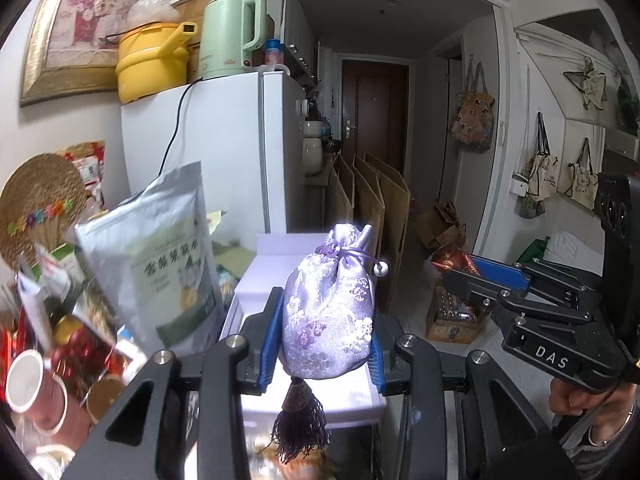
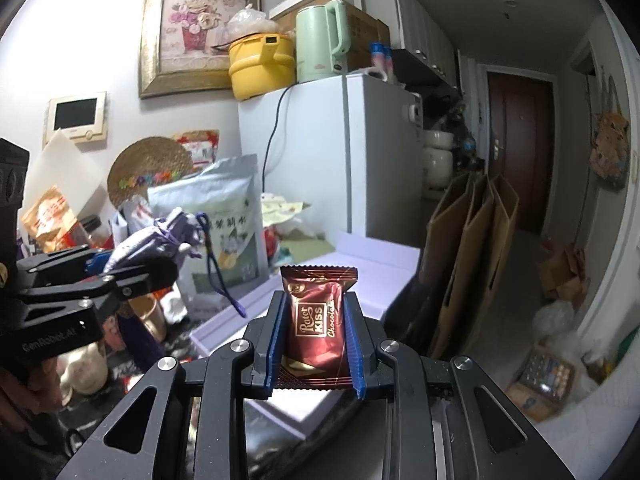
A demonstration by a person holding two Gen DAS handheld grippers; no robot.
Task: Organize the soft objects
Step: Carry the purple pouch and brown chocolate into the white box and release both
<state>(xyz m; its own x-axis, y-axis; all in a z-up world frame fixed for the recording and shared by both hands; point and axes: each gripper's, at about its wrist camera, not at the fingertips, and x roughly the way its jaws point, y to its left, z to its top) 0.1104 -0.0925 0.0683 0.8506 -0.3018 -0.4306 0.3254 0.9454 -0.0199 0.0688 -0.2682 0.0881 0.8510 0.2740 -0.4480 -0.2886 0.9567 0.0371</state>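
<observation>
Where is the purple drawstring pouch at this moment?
The purple drawstring pouch is clamped upright in the left gripper, held above the white box in front of the fridge.

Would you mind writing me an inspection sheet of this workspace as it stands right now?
Surface: pale lilac box lies on a crowded counter beside the white fridge.
Job's things: purple pouch with its tassel hanging below; red chocolate packet.
Clutter: silver-green bag, woven mat, pink cup, snack packets.
Grippers: left hand-held gripper shut on the purple pouch; right hand-held gripper shut on the red chocolate packet; both are held above the box.
Cables: black cord runs down the fridge side from the yellow pot and green kettle.
Surroundings: framed picture, brown door, cardboard sheets, tote bags on the wall.
</observation>
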